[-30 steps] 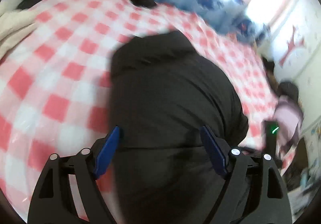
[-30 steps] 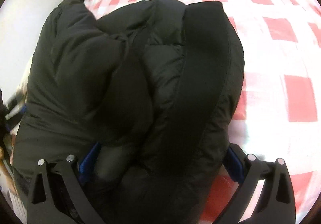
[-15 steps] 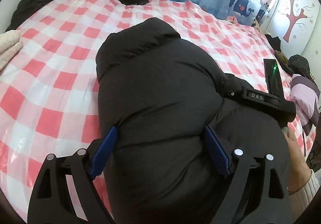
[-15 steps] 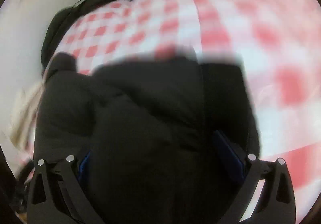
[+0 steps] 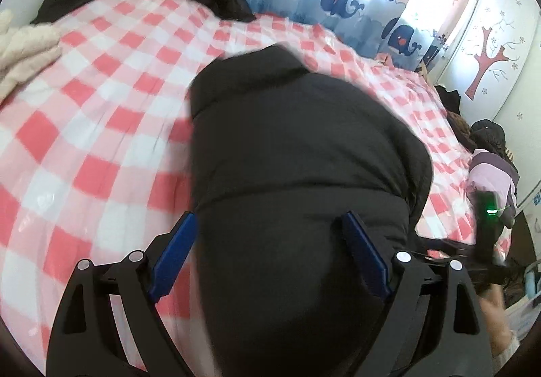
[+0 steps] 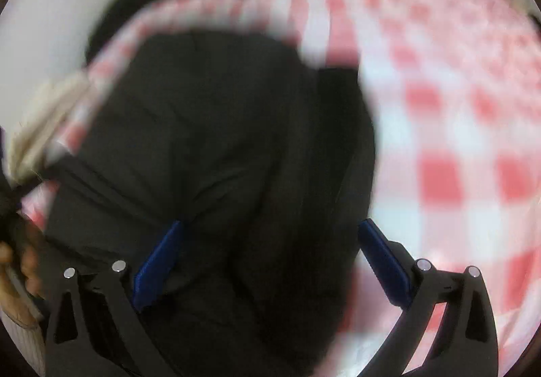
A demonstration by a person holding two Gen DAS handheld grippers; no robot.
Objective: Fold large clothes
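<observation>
While the black jacket (image 5: 297,174) lies bundled on the checked bed (image 5: 101,127), it is straddled by both grippers. The left gripper (image 5: 270,255) is held wide, bulk between its jaws; a firm grip cannot be told. The right gripper (image 6: 270,258), pulled back since a moment ago, is equally wide. The fold appears nearly finished.

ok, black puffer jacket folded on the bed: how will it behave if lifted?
The black puffer jacket looks soft and bulky: likely light but floppy. Its puffed, rounded bulge suggests the fold may spring open. The smooth shell may slip between pads.
</observation>
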